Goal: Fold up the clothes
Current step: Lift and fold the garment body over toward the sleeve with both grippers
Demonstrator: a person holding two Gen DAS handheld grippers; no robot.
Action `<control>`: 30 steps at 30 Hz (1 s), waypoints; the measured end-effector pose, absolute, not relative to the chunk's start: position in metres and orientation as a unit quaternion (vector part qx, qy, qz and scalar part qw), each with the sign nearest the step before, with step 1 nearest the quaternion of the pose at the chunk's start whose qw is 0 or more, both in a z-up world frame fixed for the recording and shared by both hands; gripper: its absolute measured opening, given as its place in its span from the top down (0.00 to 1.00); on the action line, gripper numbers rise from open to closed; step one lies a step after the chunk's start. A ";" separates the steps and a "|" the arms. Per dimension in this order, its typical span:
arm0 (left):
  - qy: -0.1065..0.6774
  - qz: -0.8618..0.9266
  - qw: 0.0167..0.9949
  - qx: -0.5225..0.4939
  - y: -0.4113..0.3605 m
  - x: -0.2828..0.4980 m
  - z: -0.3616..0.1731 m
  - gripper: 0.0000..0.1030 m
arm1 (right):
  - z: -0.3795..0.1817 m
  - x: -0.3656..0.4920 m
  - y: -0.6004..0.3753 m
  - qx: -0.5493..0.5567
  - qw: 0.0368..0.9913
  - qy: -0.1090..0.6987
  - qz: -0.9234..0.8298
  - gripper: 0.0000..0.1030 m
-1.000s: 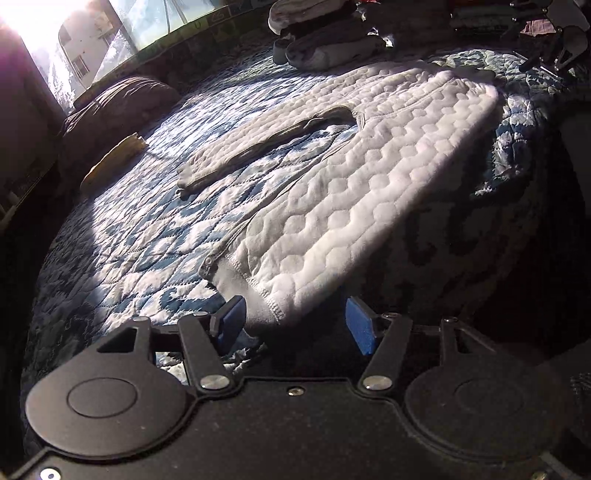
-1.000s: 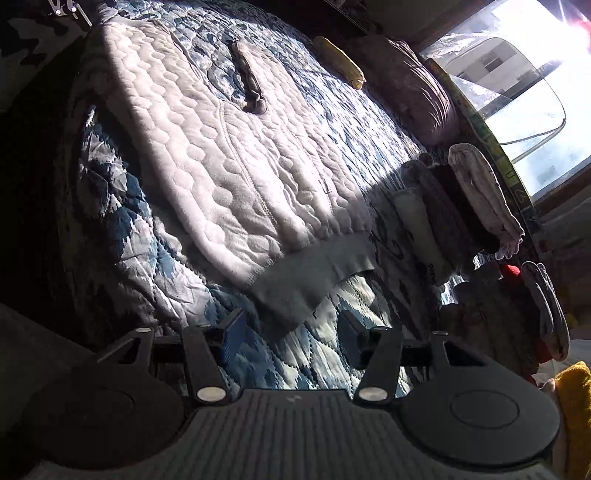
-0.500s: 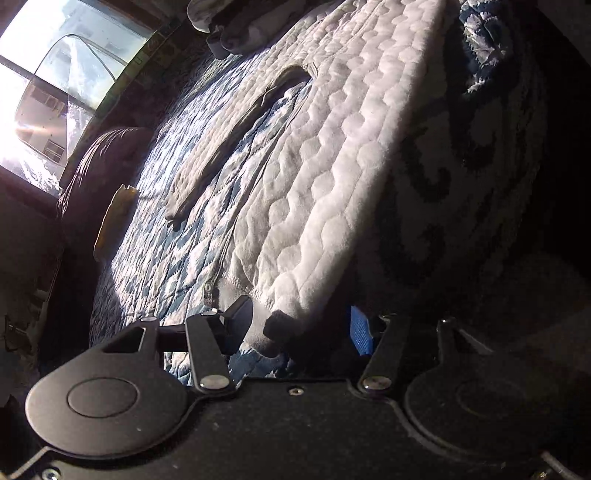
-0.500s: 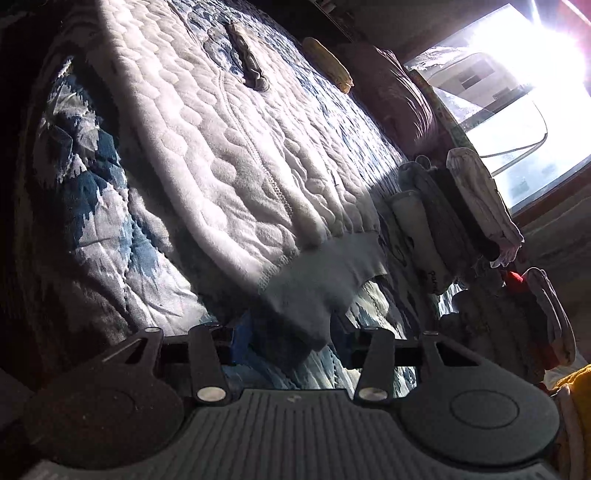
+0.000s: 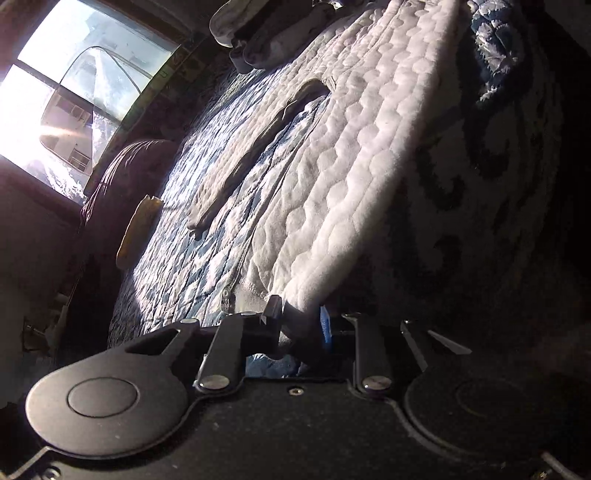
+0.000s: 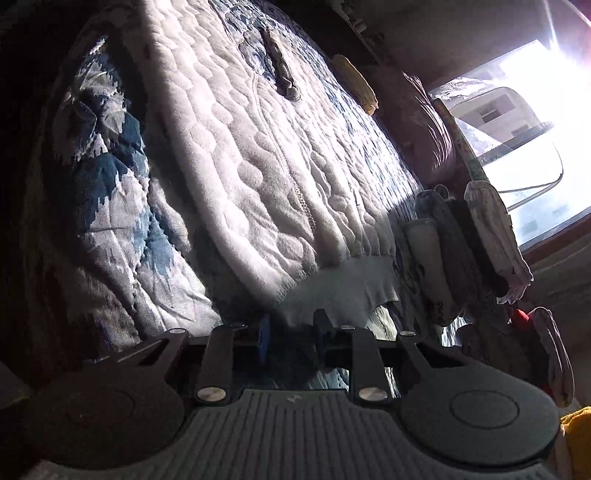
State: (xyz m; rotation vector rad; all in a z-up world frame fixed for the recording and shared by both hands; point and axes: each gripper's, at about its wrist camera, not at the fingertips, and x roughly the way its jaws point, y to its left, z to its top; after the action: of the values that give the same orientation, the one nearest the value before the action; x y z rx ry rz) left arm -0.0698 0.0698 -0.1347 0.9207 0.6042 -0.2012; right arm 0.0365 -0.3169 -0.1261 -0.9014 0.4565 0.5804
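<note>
A white quilted zip jacket (image 5: 354, 155) lies spread on a blue-and-white bedspread (image 5: 192, 251), one sleeve (image 5: 251, 155) stretched out beside it. My left gripper (image 5: 299, 319) is shut on the jacket's near hem corner, at the edge of the bed; cloth fills the gap between its blue pads. In the right wrist view the same jacket (image 6: 258, 155) runs away from me. My right gripper (image 6: 291, 330) is shut on its grey ribbed hem band (image 6: 340, 284), which bunches between the fingers.
A pile of folded clothes (image 6: 465, 251) sits on the bed past the hem, seen also as the pile (image 5: 266, 33). A yellow object (image 5: 138, 229) and a brown pillow (image 5: 125, 173) lie by the bright window (image 5: 74, 81). The bed's side drops into shadow.
Both grippers have come forward onto the jacket's hem and gone from open to shut on it, and both views have tilted.
</note>
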 end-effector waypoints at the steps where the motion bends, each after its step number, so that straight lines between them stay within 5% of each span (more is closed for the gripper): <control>1: 0.287 -0.094 0.858 0.415 0.073 -0.066 -0.129 0.86 | -0.122 0.039 -0.318 -0.414 0.840 0.220 0.275 0.95; 16: 0.292 -0.048 0.935 0.196 0.106 0.042 -0.069 0.91 | -0.075 0.111 -0.325 -0.251 0.900 0.253 0.252 0.97; 30: 0.297 -0.030 0.939 0.174 0.116 0.158 -0.070 0.94 | -0.083 0.208 -0.322 -0.187 0.916 0.289 0.208 0.97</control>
State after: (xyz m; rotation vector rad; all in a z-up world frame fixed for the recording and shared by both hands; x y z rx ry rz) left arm 0.1580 0.1158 -0.0700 0.3550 0.6056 -0.0618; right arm 0.2082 -0.3216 -0.0834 -0.3848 0.5952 0.4273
